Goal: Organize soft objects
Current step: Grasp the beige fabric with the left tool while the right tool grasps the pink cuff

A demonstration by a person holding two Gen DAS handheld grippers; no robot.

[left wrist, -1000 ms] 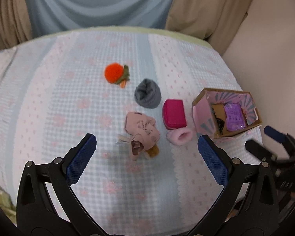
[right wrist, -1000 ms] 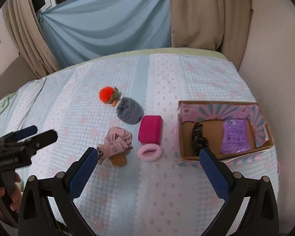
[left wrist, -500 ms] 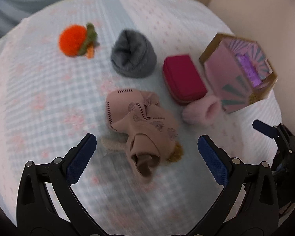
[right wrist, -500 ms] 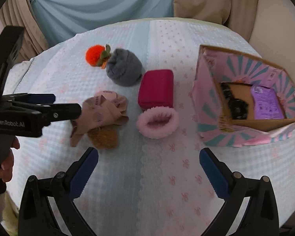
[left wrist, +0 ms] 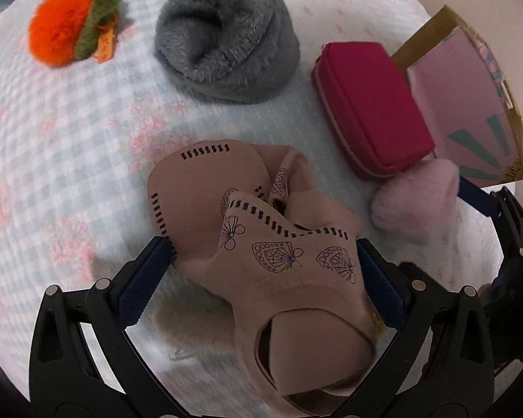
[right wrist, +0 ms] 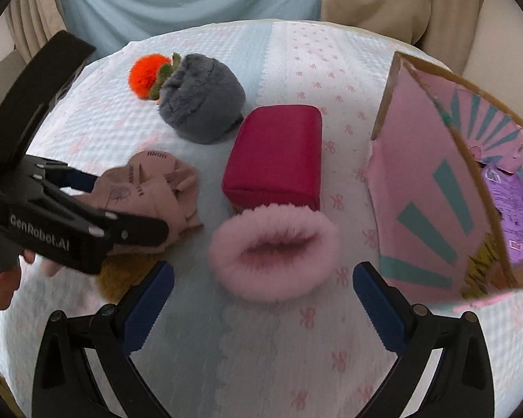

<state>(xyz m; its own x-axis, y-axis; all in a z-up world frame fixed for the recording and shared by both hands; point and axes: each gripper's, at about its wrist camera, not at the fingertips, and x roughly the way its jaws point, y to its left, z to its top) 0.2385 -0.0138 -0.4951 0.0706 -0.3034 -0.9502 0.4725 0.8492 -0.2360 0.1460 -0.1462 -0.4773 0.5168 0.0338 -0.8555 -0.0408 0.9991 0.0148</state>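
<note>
A: What do we see from our left claw (left wrist: 261, 278)?

B: Its blue pads flank a crumpled tan sock (left wrist: 261, 244) printed with dark fan shapes. The pads seem to touch the fabric on both sides, but we cannot tell whether they grip it. The sock's long axis runs from the claw toward the far edge of the surface (left wrist: 52, 139), with its open cuff nearest the camera. A tuft of brown fur (left wrist: 191, 317) shows under it.

A: And from our right claw (right wrist: 263, 299)?

B: It is spread wide and holds nothing. A fluffy pink cuff (right wrist: 273, 254) lies just ahead of the pads. Its long axis runs side to side, and its opening faces up and toward us.

A: What else is on the surface?

B: A magenta zip pouch (right wrist: 275, 163) touches the far side of the pink cuff, its length pointing toward the far edge. Further off lie a grey furry pouch (right wrist: 200, 101) and, right against it, an orange pompom (right wrist: 144, 75) with a green trim. Near the right edge stands an open pink and teal box (right wrist: 422, 191) holding a purple packet (right wrist: 512, 216).
</note>
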